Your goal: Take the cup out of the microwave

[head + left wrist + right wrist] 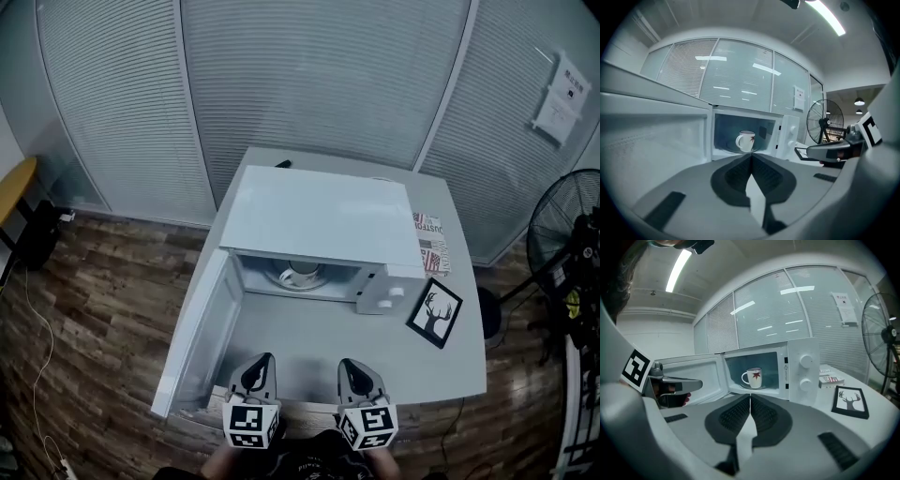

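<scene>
Head view, centre: a white microwave [319, 220] on a grey table [309, 352], door [192, 342] open leftward. The cup [303, 274] inside shows only its rim. The gripper views reveal its handle [745, 378] and red leaf [756, 375]. The left gripper [265, 359] and right gripper [349, 365], bottom centre, are pressed together and empty.

On the right side of your grey table [309, 370] a black-framed deer picture [435, 312] lies flat near the edge. Just beyond it, farther from you, lies a red-and-white printed item [430, 242], box or booklet you cannot tell. At the far right a black standing fan [567, 230] rises from the wooden floor [94, 309]. A thin white cable [49, 339] trails over the floor on your left. Slatted blinds [309, 75] fill the far wall, with a paper notice [561, 98] fixed at the right
</scene>
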`<action>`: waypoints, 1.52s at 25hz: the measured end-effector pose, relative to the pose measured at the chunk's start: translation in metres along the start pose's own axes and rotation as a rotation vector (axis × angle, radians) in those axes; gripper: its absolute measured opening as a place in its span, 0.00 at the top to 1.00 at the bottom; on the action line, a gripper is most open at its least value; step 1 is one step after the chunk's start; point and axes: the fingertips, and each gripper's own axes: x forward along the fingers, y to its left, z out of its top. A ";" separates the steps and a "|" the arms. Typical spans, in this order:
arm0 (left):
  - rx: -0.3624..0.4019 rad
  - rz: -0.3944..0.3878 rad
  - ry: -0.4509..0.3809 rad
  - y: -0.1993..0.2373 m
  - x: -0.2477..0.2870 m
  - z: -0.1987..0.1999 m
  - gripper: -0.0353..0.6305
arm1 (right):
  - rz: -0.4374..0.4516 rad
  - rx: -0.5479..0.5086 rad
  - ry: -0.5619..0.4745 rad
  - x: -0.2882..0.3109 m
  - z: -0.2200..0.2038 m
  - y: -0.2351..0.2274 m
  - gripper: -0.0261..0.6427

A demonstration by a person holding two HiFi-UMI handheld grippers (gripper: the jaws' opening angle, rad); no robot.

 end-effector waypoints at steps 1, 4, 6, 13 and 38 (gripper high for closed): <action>-0.004 0.002 0.003 0.005 0.005 0.001 0.94 | -0.009 0.006 0.002 0.006 0.001 0.000 0.95; 0.005 -0.001 0.015 0.010 0.019 0.002 0.94 | -0.028 0.019 0.010 0.021 0.005 0.002 0.95; 0.023 -0.050 0.009 0.004 0.024 0.004 0.94 | -0.046 0.018 0.007 0.030 0.008 0.004 0.95; 0.007 -0.145 0.044 0.001 0.031 -0.004 0.94 | -0.065 0.004 -0.001 0.057 0.017 0.012 0.95; -0.066 -0.021 0.091 0.027 0.065 0.000 0.94 | 0.094 0.024 0.011 0.130 0.046 -0.002 0.60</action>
